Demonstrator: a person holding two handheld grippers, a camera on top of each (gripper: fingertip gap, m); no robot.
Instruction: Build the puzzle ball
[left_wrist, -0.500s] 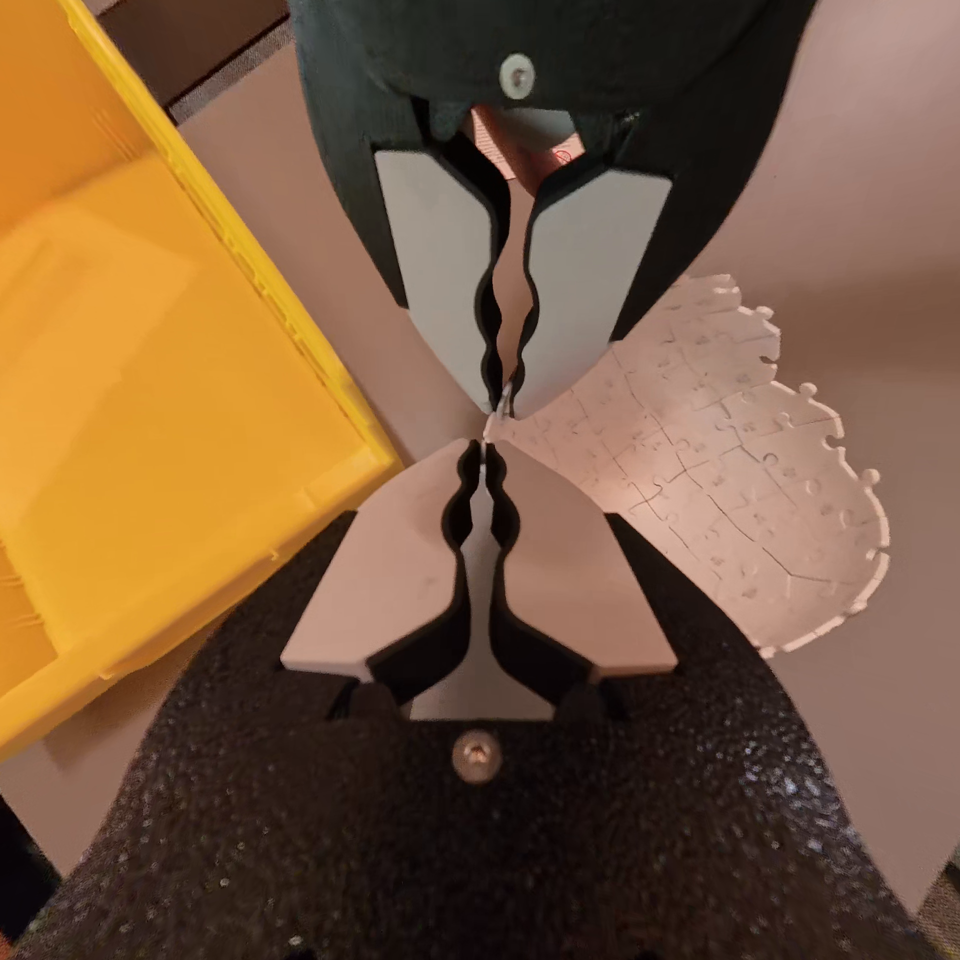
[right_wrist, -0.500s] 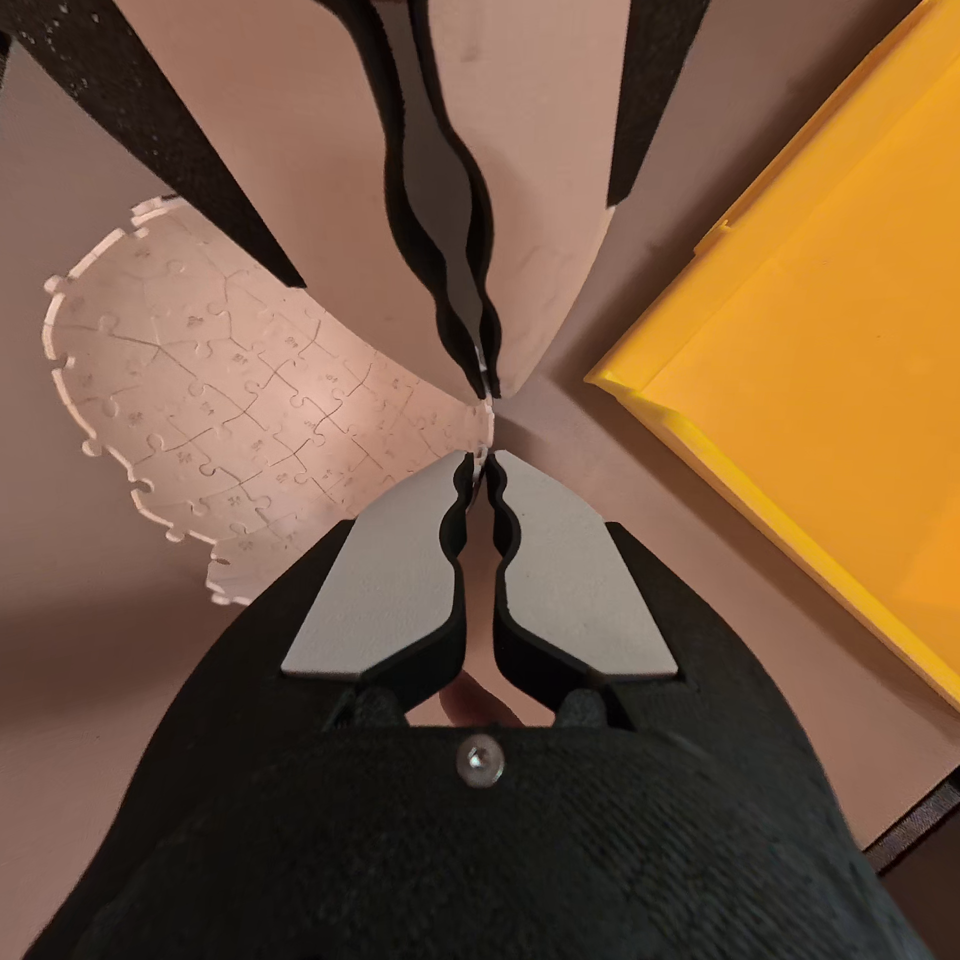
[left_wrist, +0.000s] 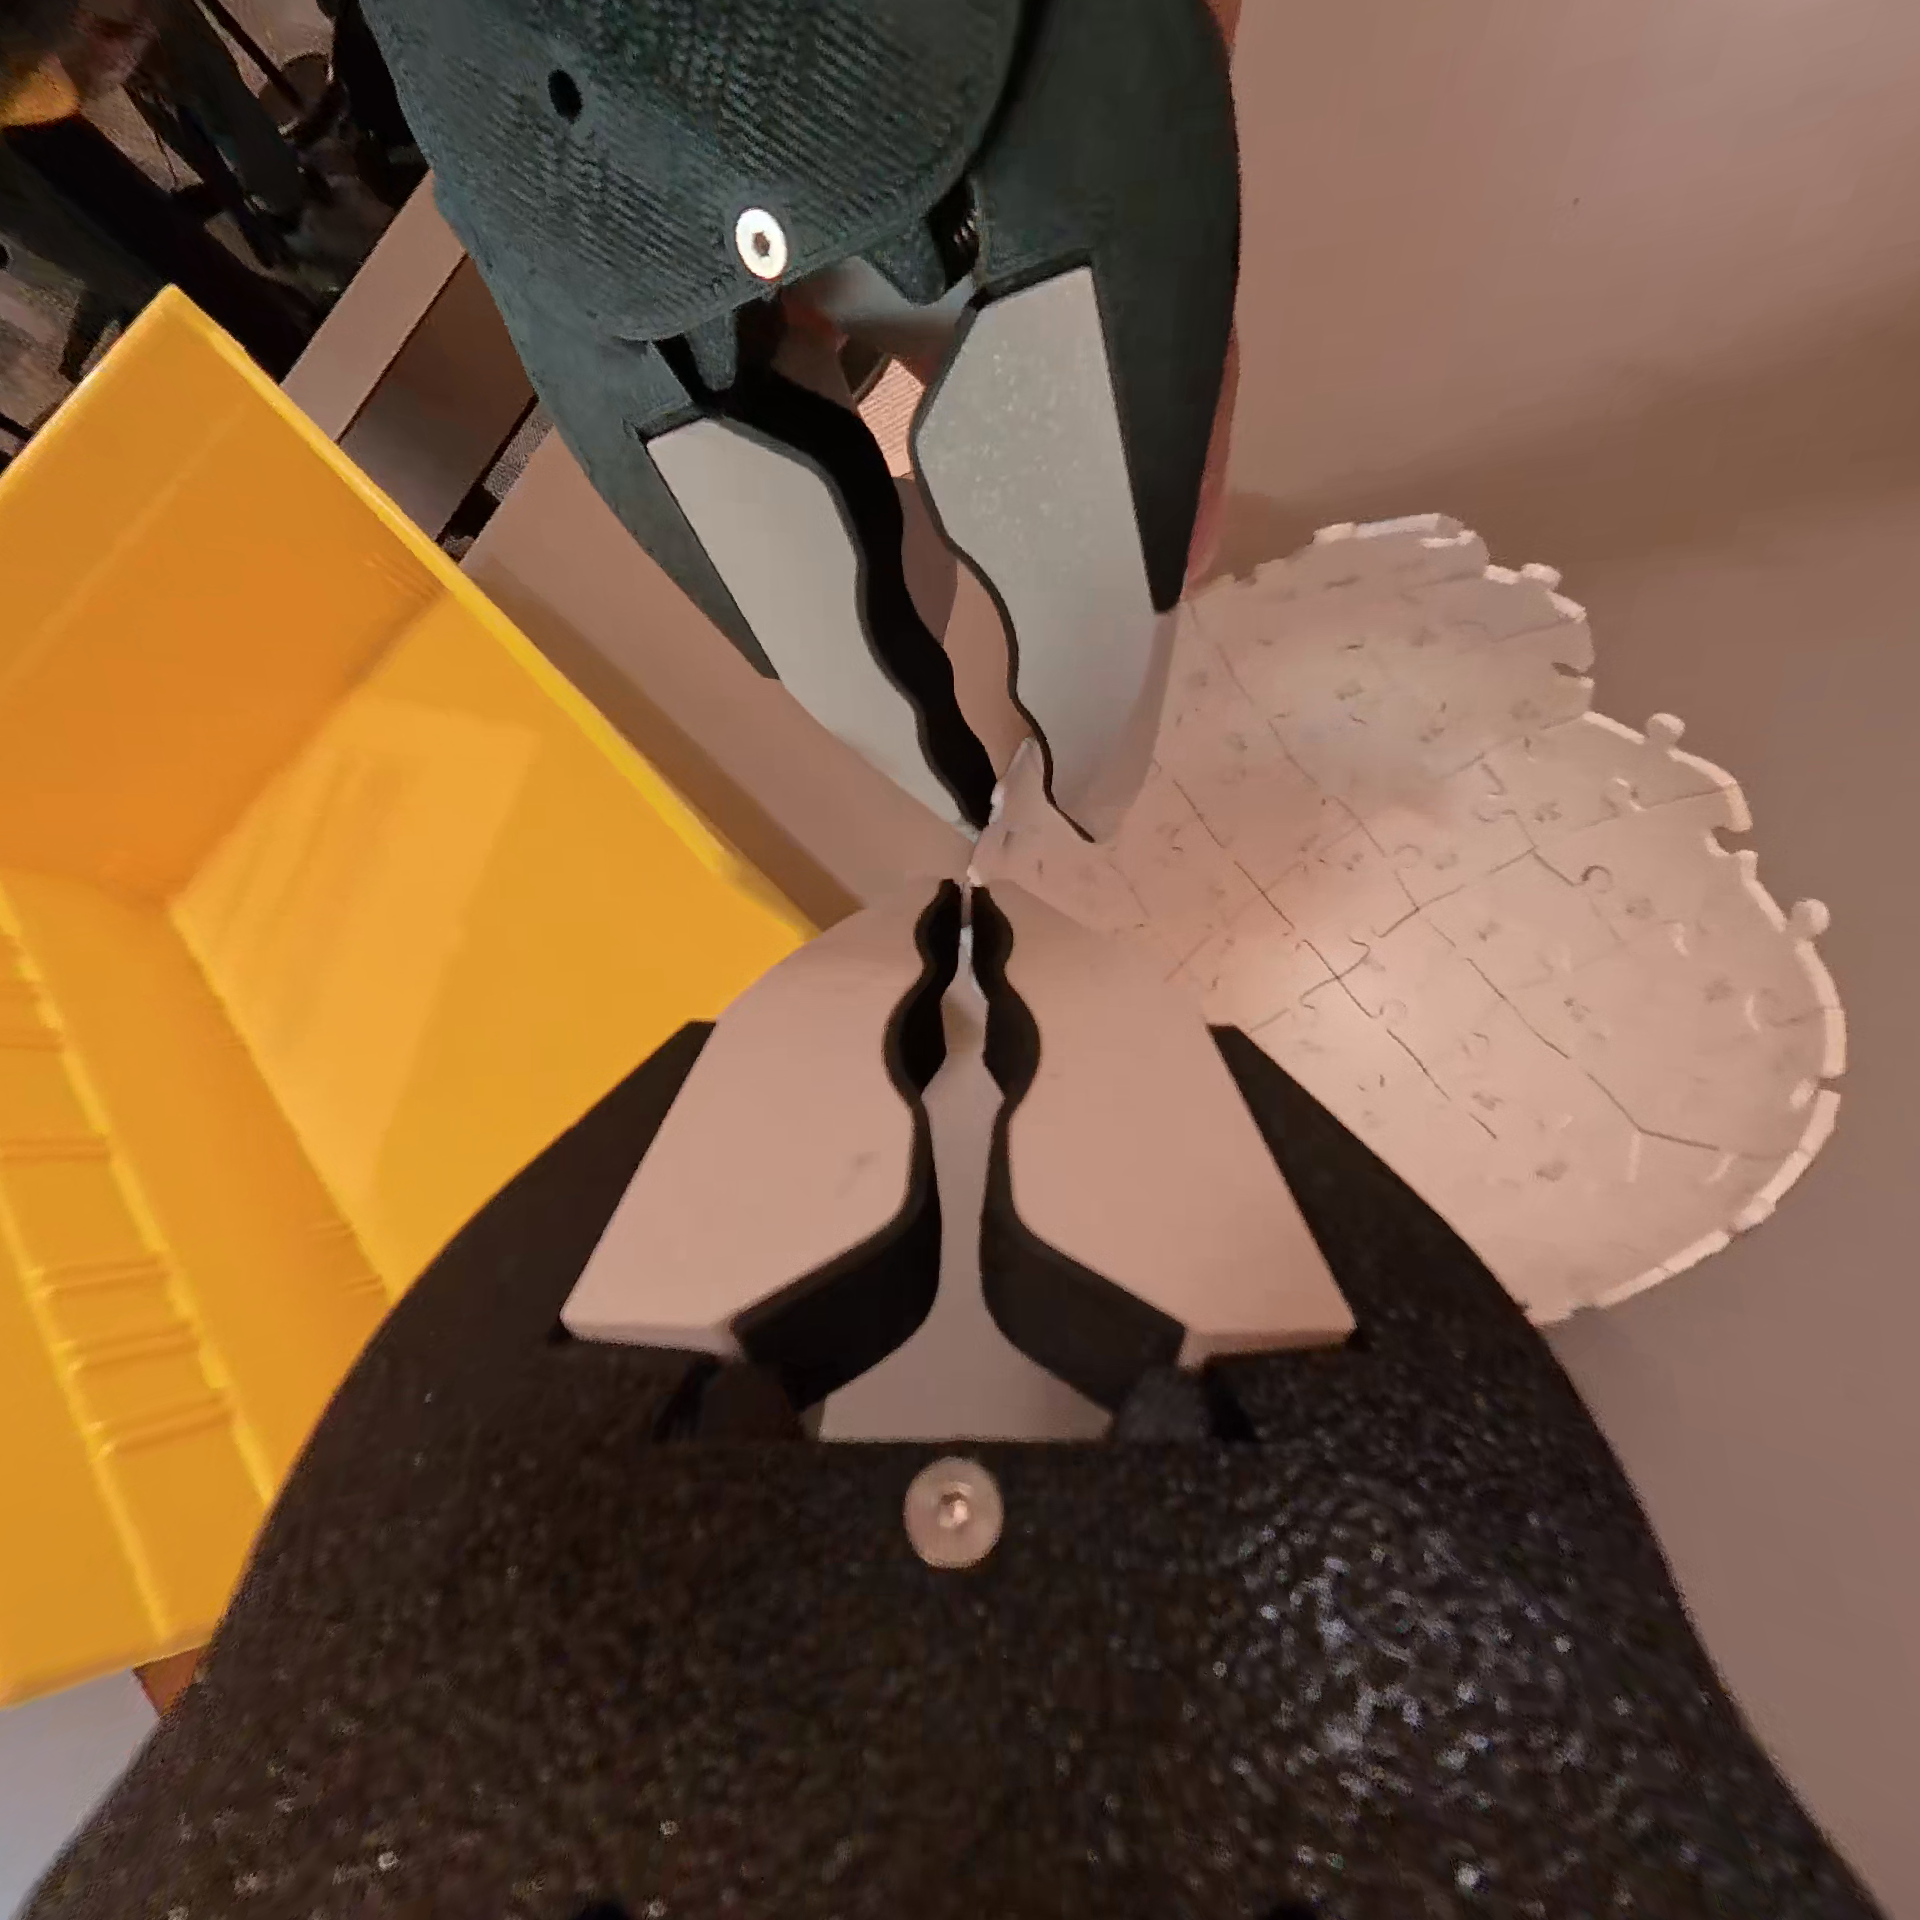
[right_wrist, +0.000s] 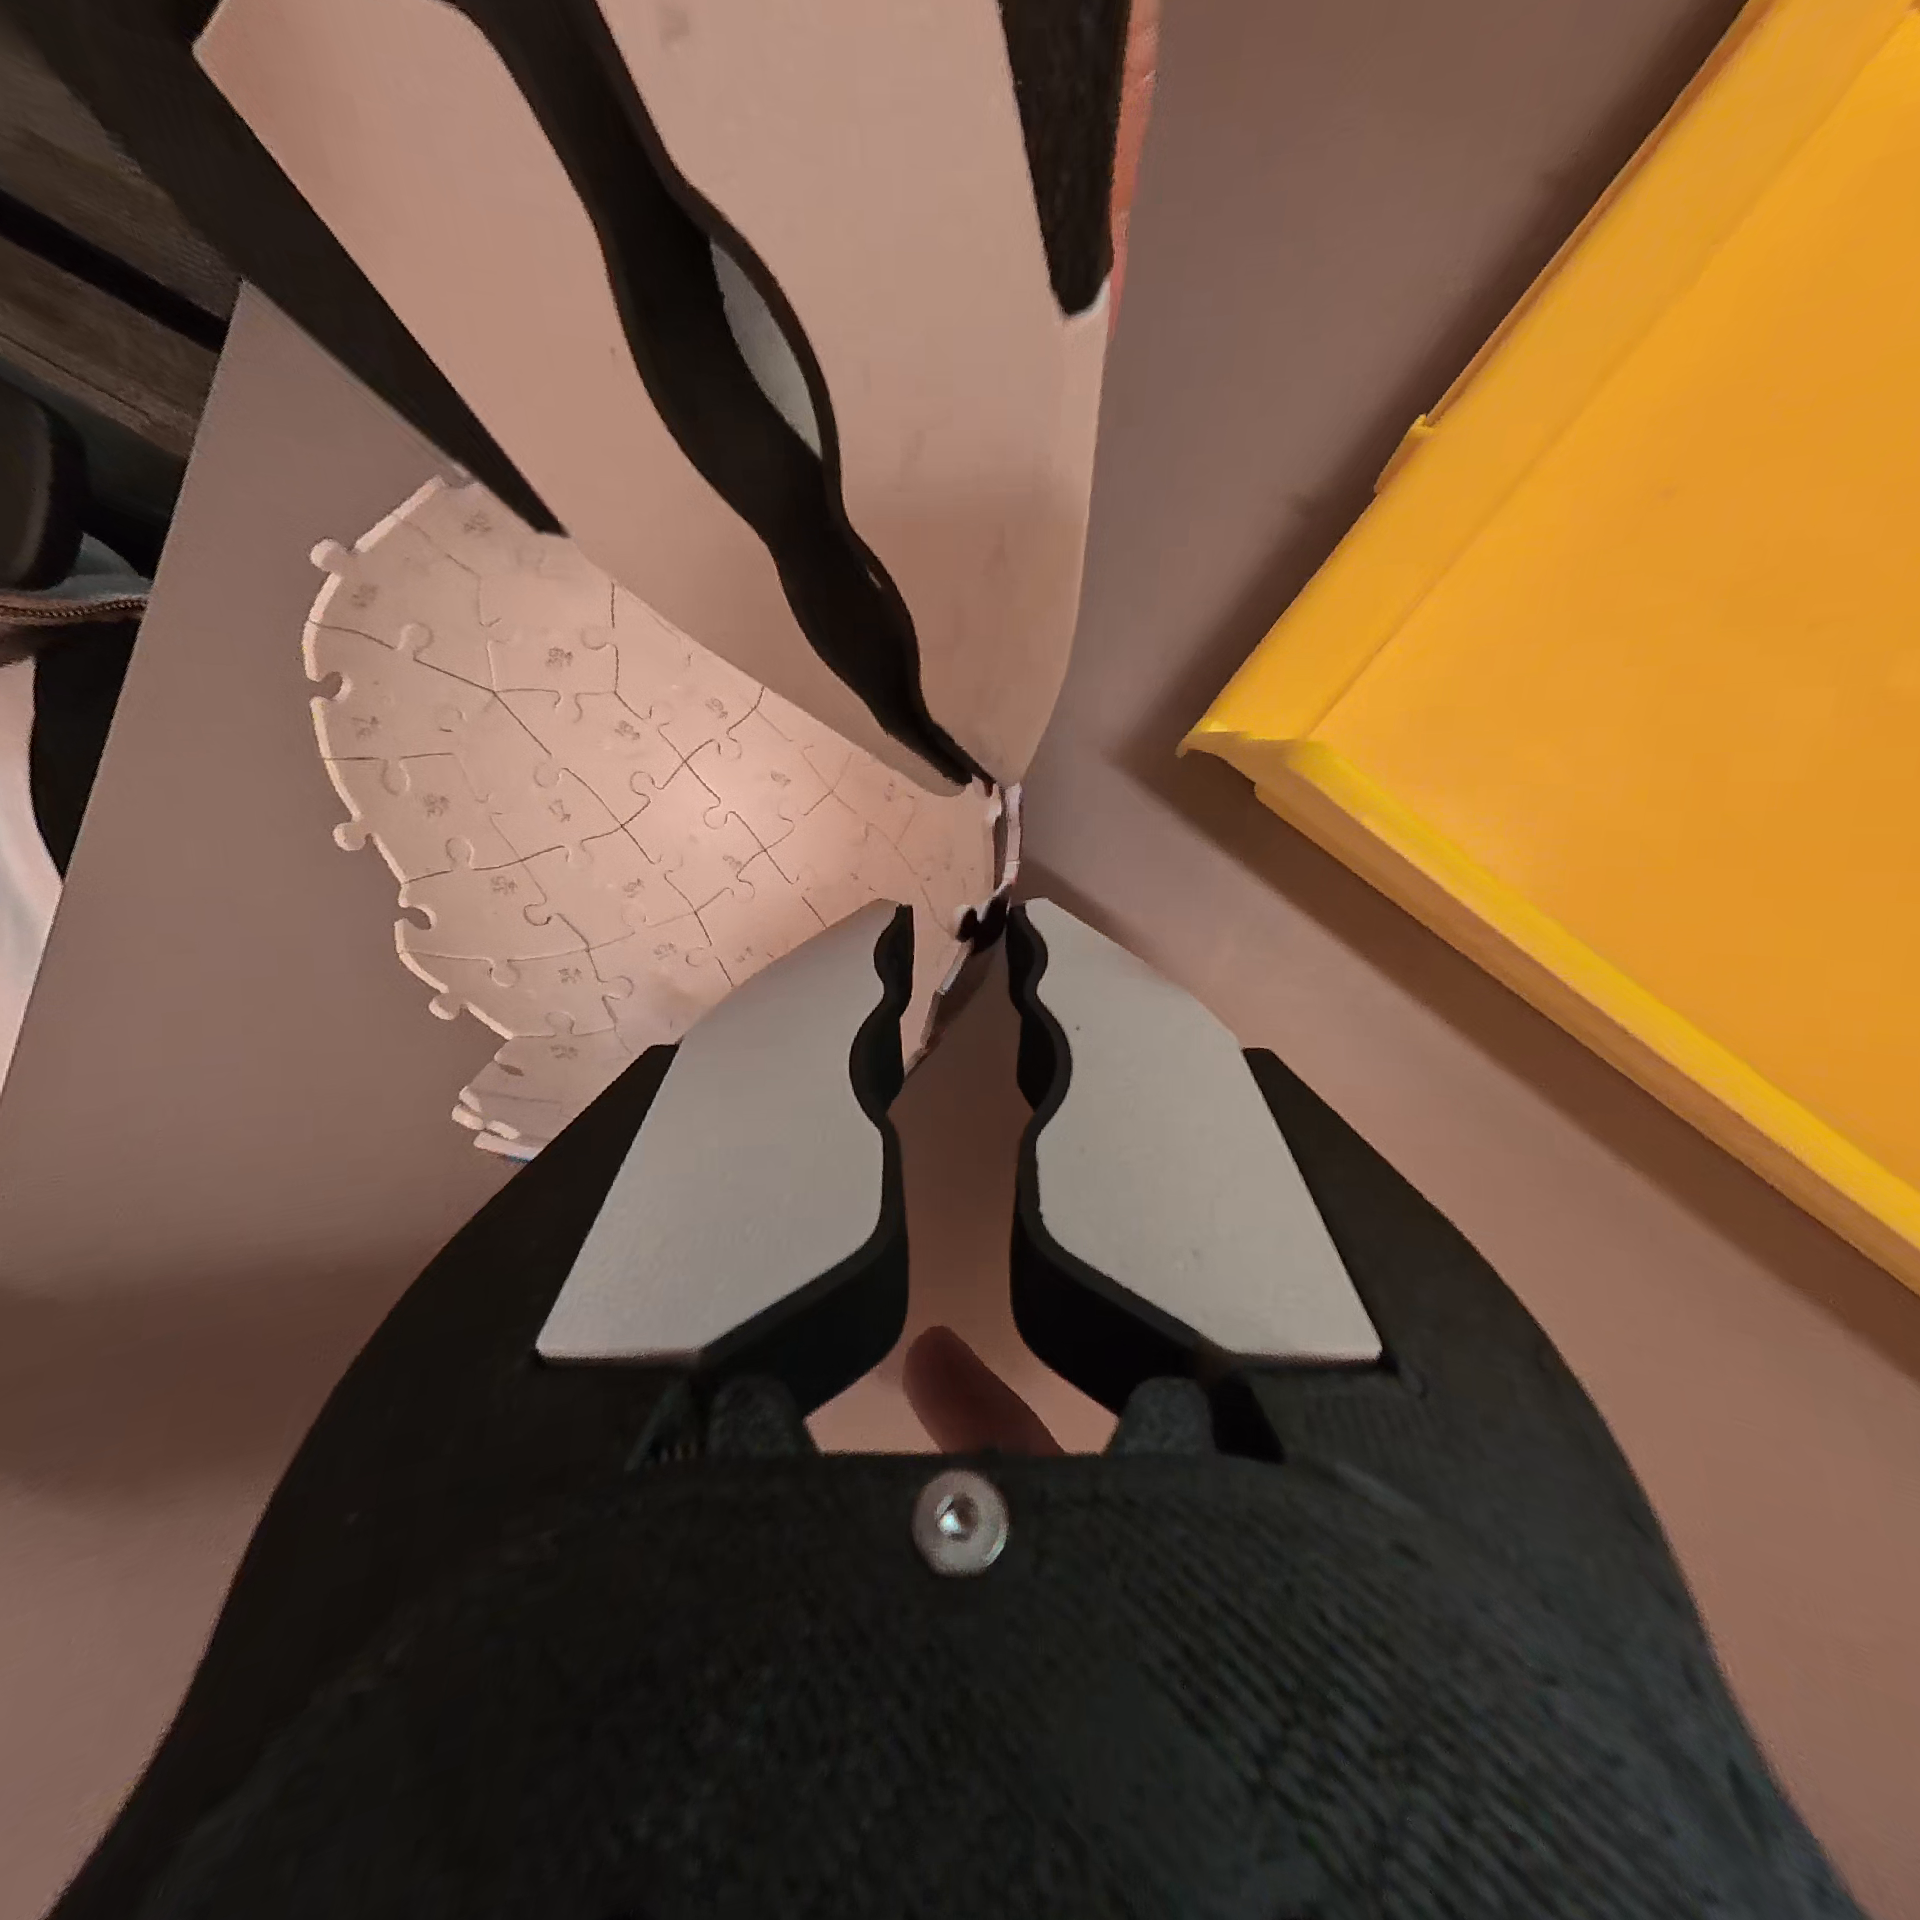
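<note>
Since half a second ago, the right gripper (right_wrist: 961, 914) has parted its jaws, freeing the white curved puzzle-ball shell (right_wrist: 540, 800) at ten o'clock over the bench (right_wrist: 208, 1143), while the left gripper (left_wrist: 966, 899) stays clamped on its rim, suggesting that piece is seated.

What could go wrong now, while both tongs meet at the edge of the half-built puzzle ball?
The right tongs stand open at the puzzle shell rim, so the left tongs alone pinch it; the shell could sag or its joints pop apart. The tips nearly touch and may collide.
</note>
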